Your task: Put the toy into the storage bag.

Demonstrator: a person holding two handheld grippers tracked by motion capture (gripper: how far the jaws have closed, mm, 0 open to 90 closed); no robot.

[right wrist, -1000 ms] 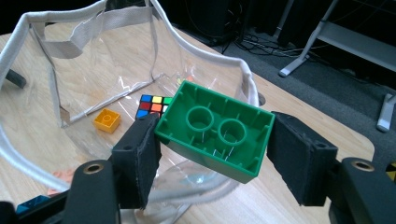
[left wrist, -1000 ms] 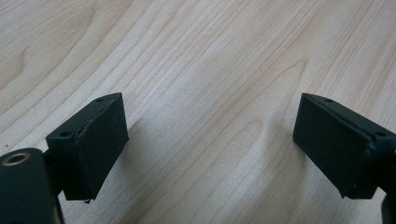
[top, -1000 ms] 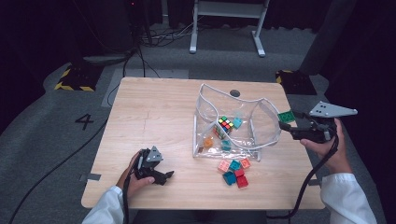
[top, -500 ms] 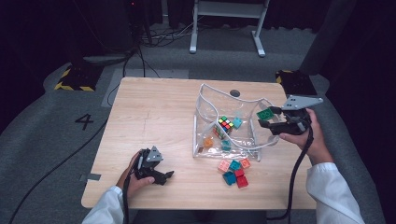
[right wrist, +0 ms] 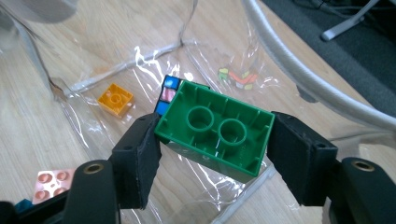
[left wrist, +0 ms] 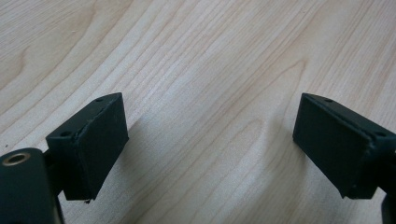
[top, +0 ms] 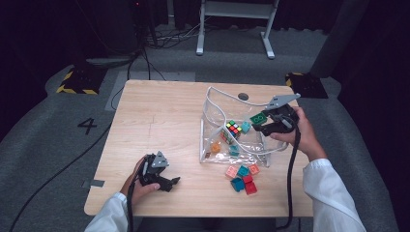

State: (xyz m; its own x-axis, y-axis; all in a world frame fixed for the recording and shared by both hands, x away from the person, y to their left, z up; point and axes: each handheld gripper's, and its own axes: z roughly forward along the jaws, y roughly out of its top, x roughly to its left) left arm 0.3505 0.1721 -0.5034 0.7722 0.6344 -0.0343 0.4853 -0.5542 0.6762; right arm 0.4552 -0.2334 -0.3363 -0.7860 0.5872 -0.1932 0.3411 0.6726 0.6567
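My right gripper (top: 263,122) (right wrist: 214,144) is shut on a green brick (top: 258,118) (right wrist: 215,129), held underside up above the right side of a clear plastic bag (top: 215,145). Inside the bag lie a colour-puzzle cube (top: 234,128) (right wrist: 169,92), a teal brick (top: 246,126) and an orange brick (top: 215,147) (right wrist: 116,99). My left gripper (top: 167,182) (left wrist: 212,144) rests open on the bare wood at the table's front left, nothing between its pads.
Several loose bricks, pink, teal and red (top: 243,176), lie just in front of the bag. A pink brick (right wrist: 50,182) shows at the lower left of the right gripper view. The wooden table (top: 154,121) has bare wood on its left half. Dark floor surrounds it.
My right gripper has carried the green brick leftward from beyond the table's right edge to over the bag. The left gripper has not moved.
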